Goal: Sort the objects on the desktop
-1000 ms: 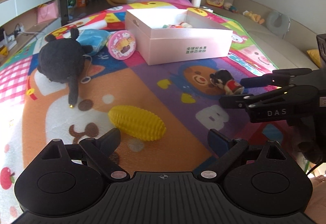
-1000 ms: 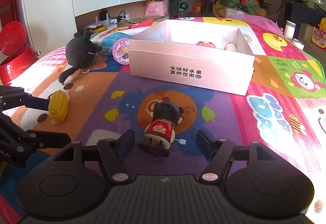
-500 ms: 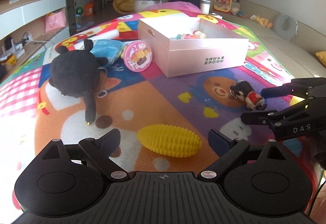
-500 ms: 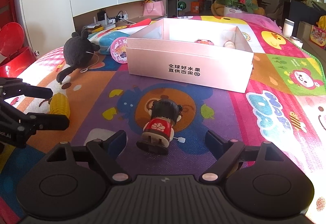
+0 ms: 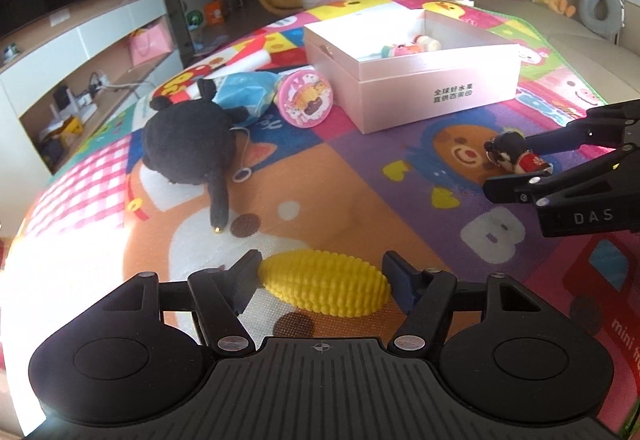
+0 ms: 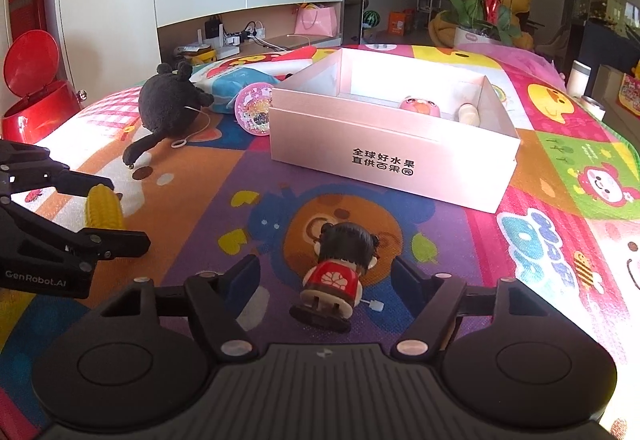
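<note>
Toys (image 6: 335, 278) and pink box (image 6: 394, 159) on cartoon play mat (image 6: 560, 240), living room behind.

Left gripper (image 5: 320, 280) moved forward: toy corn (image 5: 324, 288), a second ago well ahead of it, now sits between its spread fingers. Right gripper (image 6: 324, 280) edged closer to doll (image 6: 340, 272), jaws wider, now flanking it without contact.

Both the left gripper (image 5: 322, 276) and right gripper (image 6: 326, 280) sit low with jaws spread wide, pointing forward.
</note>
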